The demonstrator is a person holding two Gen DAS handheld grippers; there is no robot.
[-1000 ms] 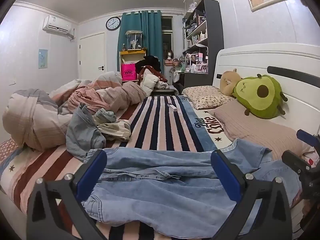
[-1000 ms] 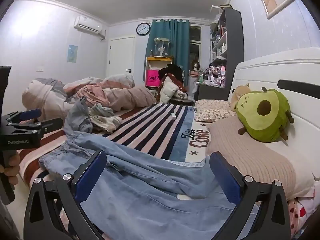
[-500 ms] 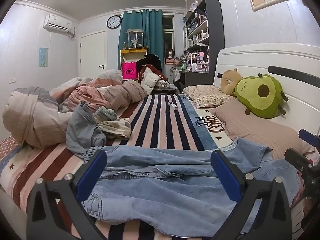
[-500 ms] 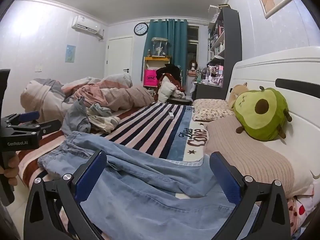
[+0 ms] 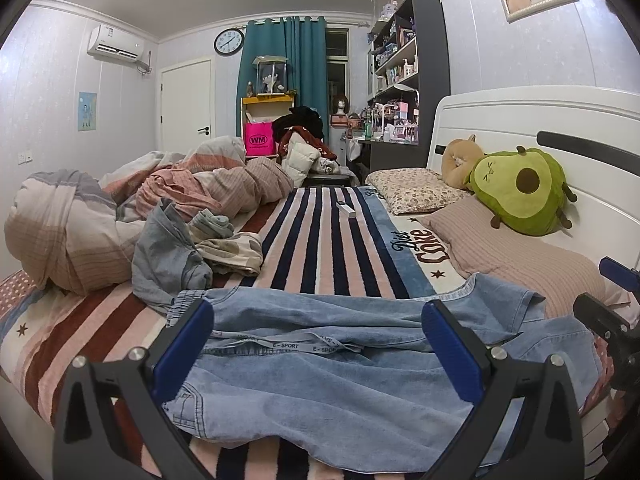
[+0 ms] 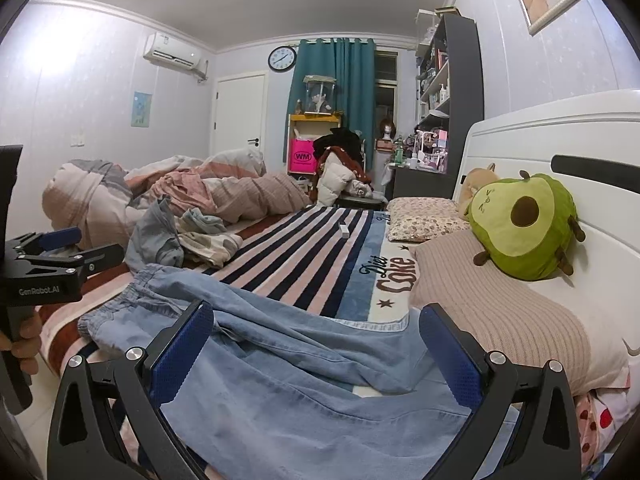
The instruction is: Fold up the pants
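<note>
Across the near edge of the bed (image 5: 328, 240), over its striped blanket (image 5: 320, 248), lie pale denim pants (image 5: 340, 376), spread sideways but rumpled, waistband with its printed drawstring (image 5: 280, 346) toward the left, legs (image 6: 320, 400) trailing right toward the ribbed pillow (image 6: 500, 312). Behind, well apart: heaped duvet (image 5: 80, 220), a small pile of other clothes (image 5: 180, 252), an avocado plush (image 5: 520, 192) against the headboard. Above the waist end hovers the left gripper (image 5: 318, 348), spread wide, holding nothing; over the leg end, the right gripper (image 6: 316, 354), equally wide, equally empty. No fold made yet by the look of the cloth, so probably the very start: lining up for a first grasp. Next, most likely, down onto the fabric at both ends, pinching waistband and leg hem, then pulling taut to smooth the creases before laying one leg over the other. Worth watching: a shallow pinch catching only the top layer, or the blanket coming up with the denim.
</note>
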